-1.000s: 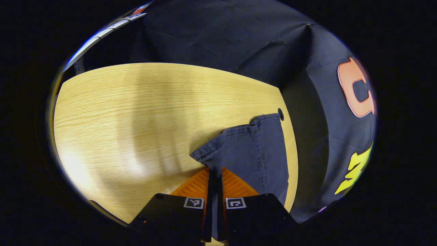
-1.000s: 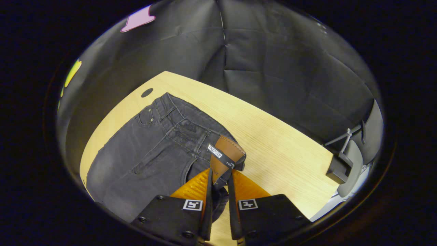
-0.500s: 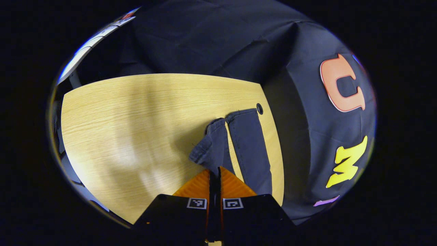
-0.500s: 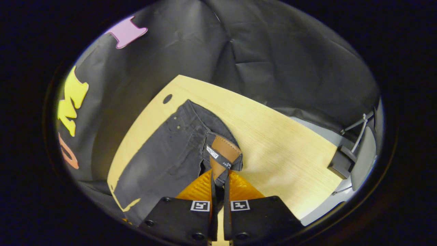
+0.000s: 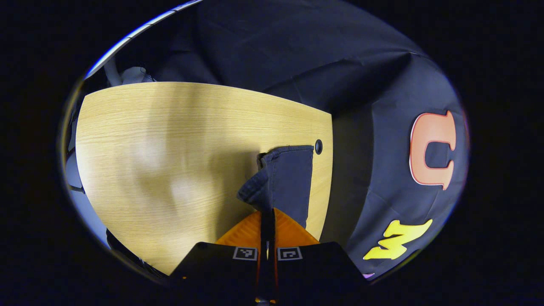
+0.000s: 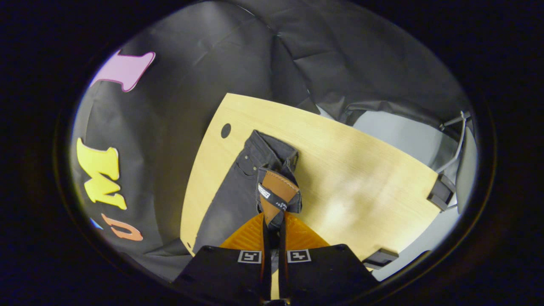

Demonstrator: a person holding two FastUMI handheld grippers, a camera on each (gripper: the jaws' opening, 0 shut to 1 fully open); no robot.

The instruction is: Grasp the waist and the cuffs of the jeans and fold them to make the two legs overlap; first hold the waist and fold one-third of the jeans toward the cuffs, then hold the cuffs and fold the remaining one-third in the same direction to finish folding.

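above the table (image 5: pixel 170 127), left gripper (image 5: pixel 267 212) fingers clamp the cuff (image 5: pixel 255 193); right gripper (image 6: pixel 272 219) fingers clamp the waist (image 6: pixel 276 193).

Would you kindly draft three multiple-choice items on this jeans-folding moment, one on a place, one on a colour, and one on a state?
1. Where does the small round hole in the table lie?
A. beside the cuff
B. at the table's middle
C. beneath the jeans

2. What colour is the waist patch?
A. white
B. brown
C. green

3. How is the right gripper?
A. wide open
B. lying flat on the table
C. shut on the waist

Answers: 1 A, the hole sits just off the cuff's corner; 2 B, the patch is tan brown leather; 3 C, both fingers pinch the waistband under the patch.
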